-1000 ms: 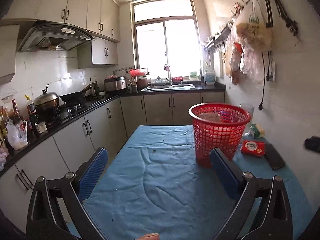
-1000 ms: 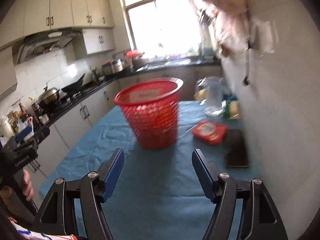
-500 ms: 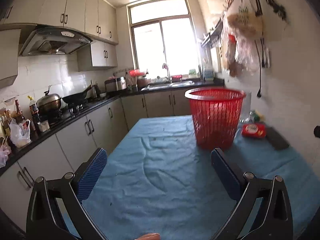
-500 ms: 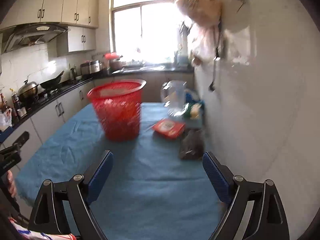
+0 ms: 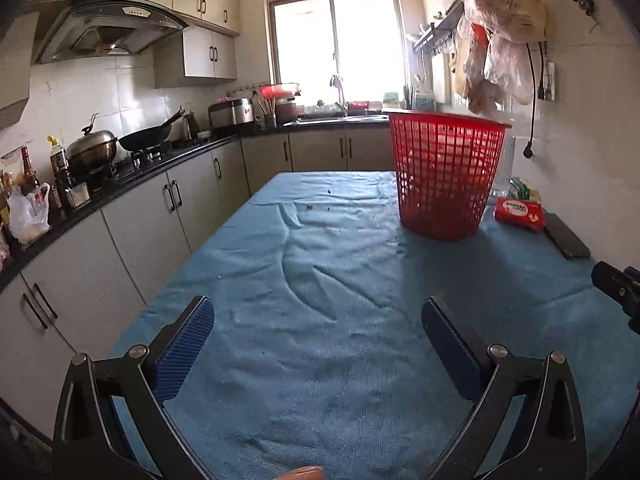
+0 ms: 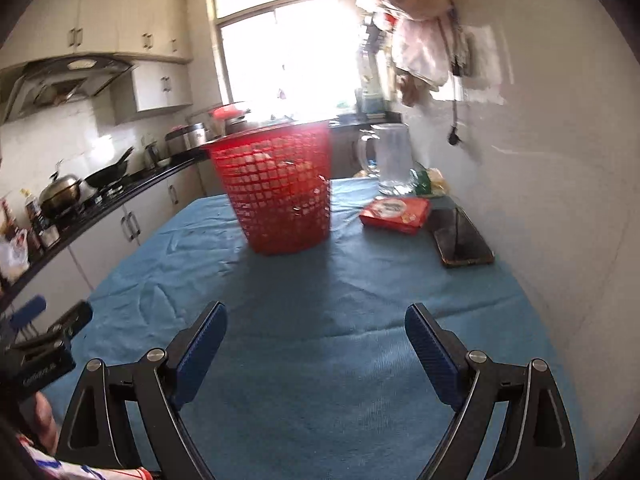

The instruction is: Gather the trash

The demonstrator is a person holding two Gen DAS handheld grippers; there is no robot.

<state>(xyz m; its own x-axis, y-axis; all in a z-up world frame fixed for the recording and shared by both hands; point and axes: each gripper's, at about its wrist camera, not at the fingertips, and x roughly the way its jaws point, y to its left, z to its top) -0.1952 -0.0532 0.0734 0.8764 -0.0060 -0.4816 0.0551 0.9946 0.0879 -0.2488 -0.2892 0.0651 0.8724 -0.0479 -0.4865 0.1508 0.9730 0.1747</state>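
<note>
A red mesh trash basket (image 5: 446, 178) stands upright on the blue tablecloth (image 5: 340, 280) toward the far right; it also shows in the right wrist view (image 6: 280, 192), with pale scraps inside. My left gripper (image 5: 318, 330) is open and empty, low over the near part of the cloth. My right gripper (image 6: 316, 334) is open and empty, also low over the cloth, well short of the basket. A few dark crumbs (image 5: 310, 207) lie on the cloth left of the basket.
A red packet (image 6: 394, 211), a dark phone (image 6: 460, 238) and a clear jug (image 6: 390, 158) lie by the right wall. Bags (image 5: 500, 28) hang on the wall above. A counter with stove and pans (image 5: 120, 148) runs along the left.
Both grippers have dropped lower toward the table and pulled back a little, so the basket now appears at eye level. The right gripper has swung back left. Both stay open.
</note>
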